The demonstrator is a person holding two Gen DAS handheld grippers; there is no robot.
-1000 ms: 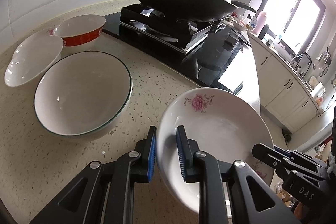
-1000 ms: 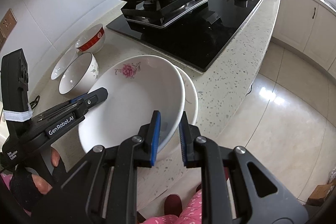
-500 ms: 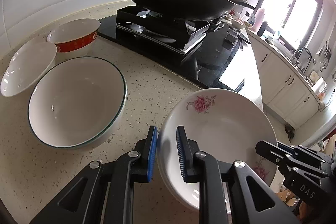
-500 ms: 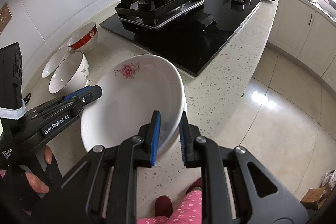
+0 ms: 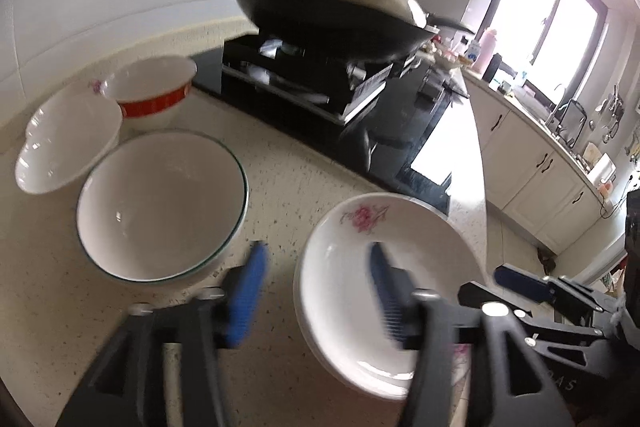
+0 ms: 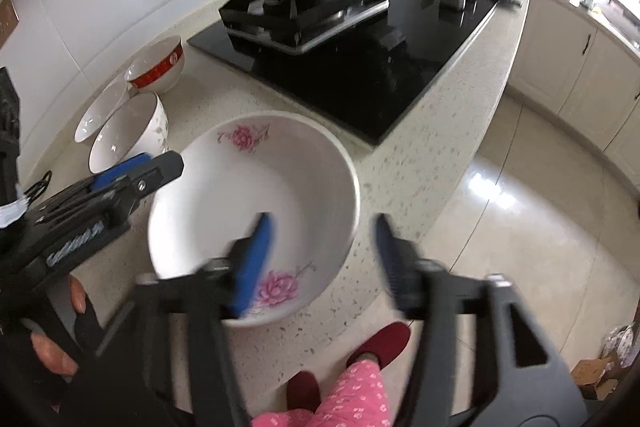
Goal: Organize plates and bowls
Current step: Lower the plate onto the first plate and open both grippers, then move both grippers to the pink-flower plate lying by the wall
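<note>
Countertop (image 6: 400, 163) now bears the flowered plate (image 6: 256, 211), both grippers (image 5: 316, 291) (image 6: 324, 259) opening off its rim.

The left gripper (image 5: 316, 291), a black two-finger tool with blue ribbed pads (image 5: 246, 297), angles downward with its jaws opening, the pads apart and pressing on nothing. The right gripper (image 6: 322, 259), of the same black build with blue pads (image 6: 256, 259), also points steeply down, its jaws opening and free of any grip. At the near left of the right wrist view, a bare hand (image 6: 60, 331) in a dark fingerless glove grasps the left gripper's handle.
</note>
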